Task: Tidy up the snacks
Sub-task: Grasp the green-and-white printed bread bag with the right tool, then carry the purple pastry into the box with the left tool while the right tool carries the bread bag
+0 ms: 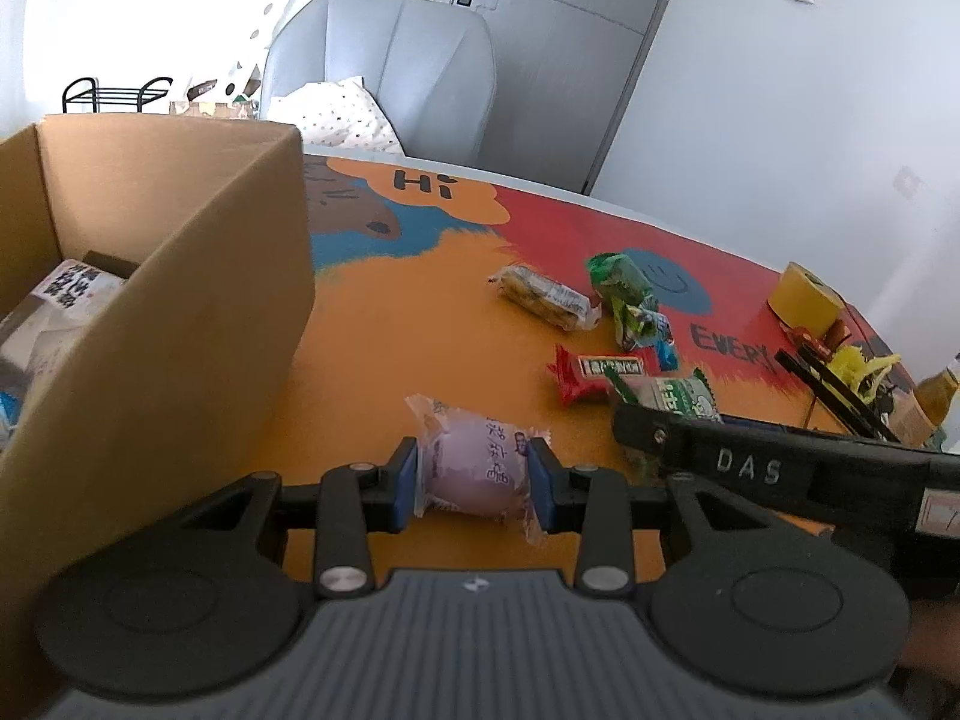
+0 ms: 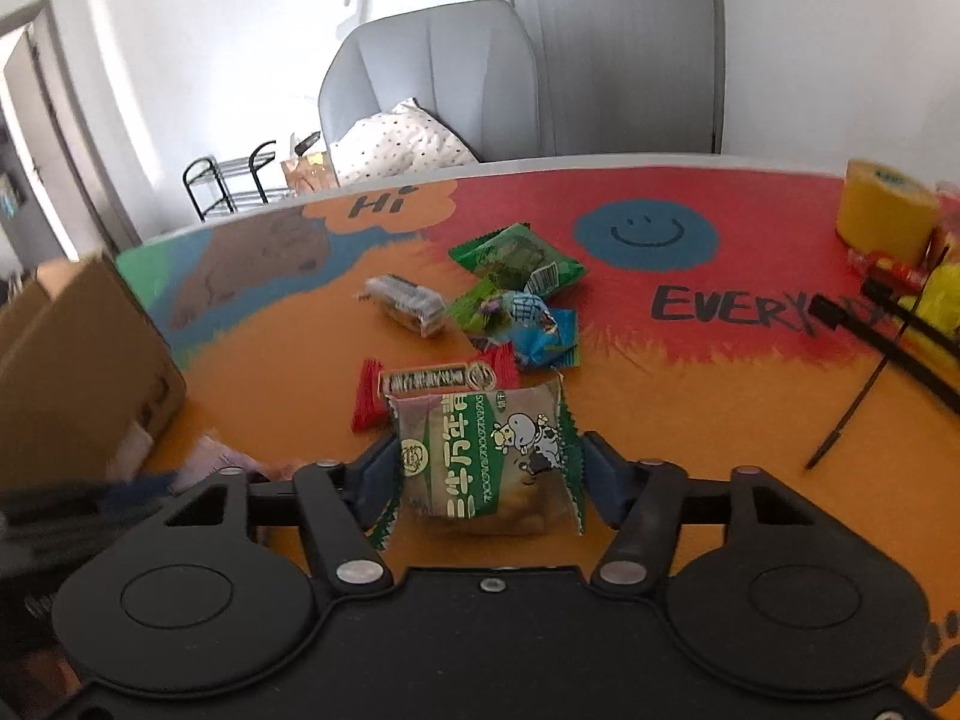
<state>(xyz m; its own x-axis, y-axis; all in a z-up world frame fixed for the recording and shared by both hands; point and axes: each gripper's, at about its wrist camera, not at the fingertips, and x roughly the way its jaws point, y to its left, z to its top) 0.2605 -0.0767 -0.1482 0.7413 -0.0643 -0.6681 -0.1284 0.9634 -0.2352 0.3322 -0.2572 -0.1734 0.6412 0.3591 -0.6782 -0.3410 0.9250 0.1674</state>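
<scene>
We see our left tongs (image 1: 473, 480) in matte black with blue pads, silver rivets at the pivots and a ribbed grey housing; our right tongs (image 2: 489, 471) match, one arm embossed "DAS"

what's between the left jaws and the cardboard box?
Only bare orange tabletop, per the left wrist view. The left gripper is shut on the purple snack; the box stands left of it.

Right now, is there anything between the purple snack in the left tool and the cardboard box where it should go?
Nothing loose lies between them. The purple snack sits in the left tool, and only the cardboard box side wall stands in between, so the snack must go over its rim.
</scene>
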